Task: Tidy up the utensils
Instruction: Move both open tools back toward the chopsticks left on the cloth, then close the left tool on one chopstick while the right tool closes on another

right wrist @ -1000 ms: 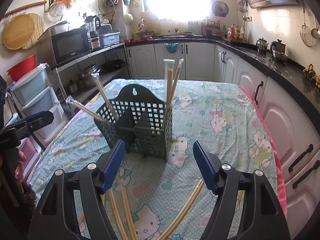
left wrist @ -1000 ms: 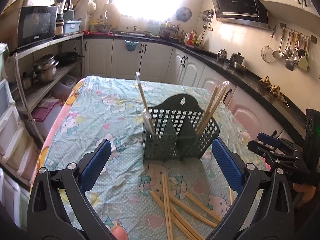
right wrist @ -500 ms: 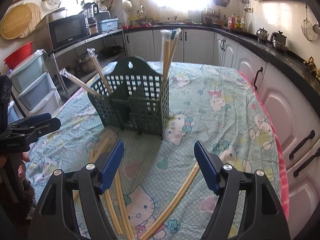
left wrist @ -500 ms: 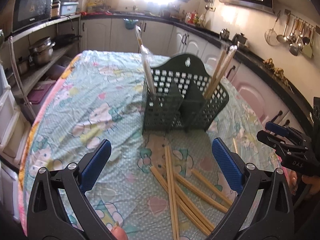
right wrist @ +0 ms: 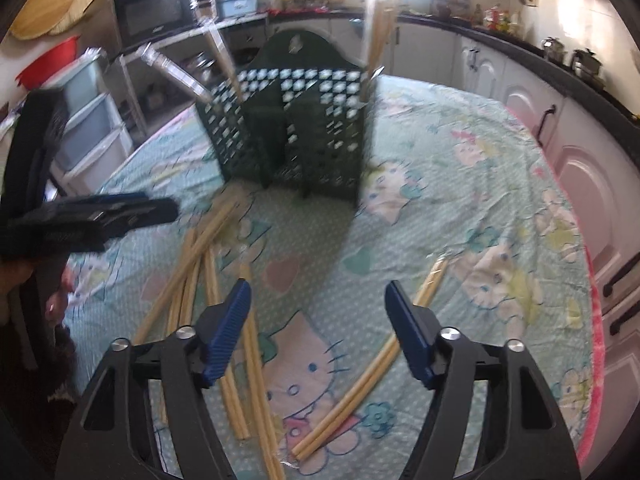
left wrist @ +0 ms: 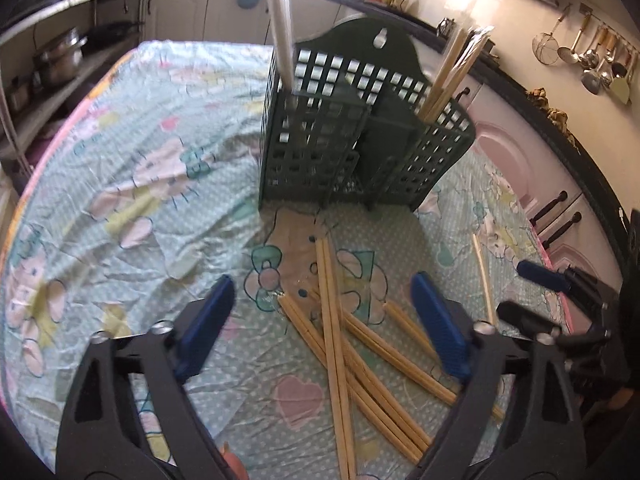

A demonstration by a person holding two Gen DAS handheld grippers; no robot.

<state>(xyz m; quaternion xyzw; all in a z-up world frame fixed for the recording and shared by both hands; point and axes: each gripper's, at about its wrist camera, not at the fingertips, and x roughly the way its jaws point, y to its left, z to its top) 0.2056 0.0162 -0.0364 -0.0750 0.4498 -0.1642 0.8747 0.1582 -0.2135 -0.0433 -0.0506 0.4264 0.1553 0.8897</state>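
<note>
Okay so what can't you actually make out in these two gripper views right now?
- Left wrist view: the near ends of the loose chopsticks run off the bottom edge, so no exact count.
- Left wrist view: window glare washes out the top of the wrapped pair in the green holder.
- Right wrist view: motion blur smears the holder; its contents are unclear.
- Right wrist view: the left gripper is blurred.

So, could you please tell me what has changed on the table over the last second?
Both grippers came down and forward toward the loose chopsticks: the left gripper now hangs open over the crossed pile, the right gripper open between that pile and a separate pair. Nothing was grasped or released. The green utensil basket, its standing chopsticks and the loose ones stayed put.
</note>
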